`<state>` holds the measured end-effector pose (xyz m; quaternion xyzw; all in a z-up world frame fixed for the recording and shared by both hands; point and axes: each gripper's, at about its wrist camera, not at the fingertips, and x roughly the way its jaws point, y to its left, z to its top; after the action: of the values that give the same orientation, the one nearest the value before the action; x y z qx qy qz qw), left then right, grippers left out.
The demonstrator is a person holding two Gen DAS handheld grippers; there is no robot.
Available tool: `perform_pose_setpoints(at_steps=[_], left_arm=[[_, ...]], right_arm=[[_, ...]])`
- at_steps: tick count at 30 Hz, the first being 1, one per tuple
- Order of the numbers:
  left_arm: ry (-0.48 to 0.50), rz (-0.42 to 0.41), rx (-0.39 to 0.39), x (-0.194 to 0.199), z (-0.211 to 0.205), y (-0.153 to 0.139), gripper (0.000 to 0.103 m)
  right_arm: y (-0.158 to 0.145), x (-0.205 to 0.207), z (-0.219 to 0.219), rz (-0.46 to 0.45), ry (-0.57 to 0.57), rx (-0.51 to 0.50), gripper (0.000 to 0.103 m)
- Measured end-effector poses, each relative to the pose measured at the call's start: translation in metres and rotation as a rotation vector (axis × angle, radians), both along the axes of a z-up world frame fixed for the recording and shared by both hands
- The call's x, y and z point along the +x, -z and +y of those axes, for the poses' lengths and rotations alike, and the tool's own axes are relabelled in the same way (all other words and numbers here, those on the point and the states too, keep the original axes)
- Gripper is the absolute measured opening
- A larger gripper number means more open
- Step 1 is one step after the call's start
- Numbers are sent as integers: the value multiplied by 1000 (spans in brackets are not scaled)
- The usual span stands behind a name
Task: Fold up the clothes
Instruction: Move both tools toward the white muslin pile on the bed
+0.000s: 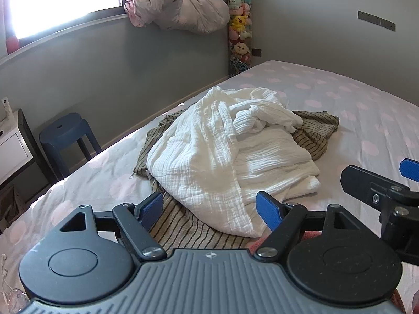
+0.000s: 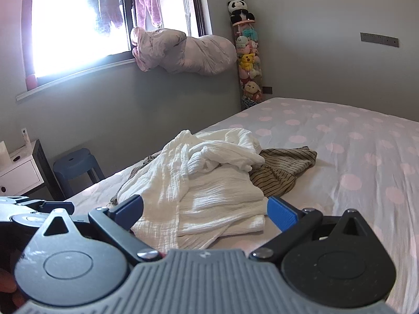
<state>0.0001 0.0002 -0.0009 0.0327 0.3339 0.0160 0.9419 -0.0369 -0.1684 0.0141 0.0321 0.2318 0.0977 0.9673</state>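
Clear tube (image 2: 249, 60) in the far corner, packed top to bottom with plush toys; a panda plush (image 2: 238, 9) sits on its lid. No other holder in sight.

Clothes heap mid-bed, toward the window-side edge. White crinkled garment (image 1: 222, 151) crumpled on top; striped olive garment (image 1: 314, 130) under it, showing out at the far right and again at the near side by my left fingers.

My left gripper (image 1: 209, 209): fingers spread wide, nothing between them, poised over the near hem of the white piece and the striped cloth. My right gripper (image 2: 205, 210): fingers also spread wide, empty, near the white garment's folded corner. Right one shows at the right edge of the left view, just beside the left.

Bed (image 1: 353, 99), grey cover with pink dots: wide bare stretch to the right and beyond the heap. Left edge of bed runs close by the heap; past it, a blue stool (image 1: 65, 133) and a white nightstand (image 2: 18, 175) against the wall. Bundled bedding (image 2: 183, 52) on the windowsill.
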Motion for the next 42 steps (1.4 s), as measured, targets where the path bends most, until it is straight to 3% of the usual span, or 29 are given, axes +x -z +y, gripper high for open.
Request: perform_pose_setpoints(at_steps=[19, 35, 42], left_arm=[[-12, 39, -57, 4, 5, 27, 77], [-48, 11, -59, 1, 4, 35, 77], [-67, -1, -57, -1, 6, 38, 84]], right_arm=[[25, 1, -9, 32, 26, 19, 102], [41, 1, -12, 77, 51, 34, 102], [45, 1, -10, 82, 50, 36, 102]])
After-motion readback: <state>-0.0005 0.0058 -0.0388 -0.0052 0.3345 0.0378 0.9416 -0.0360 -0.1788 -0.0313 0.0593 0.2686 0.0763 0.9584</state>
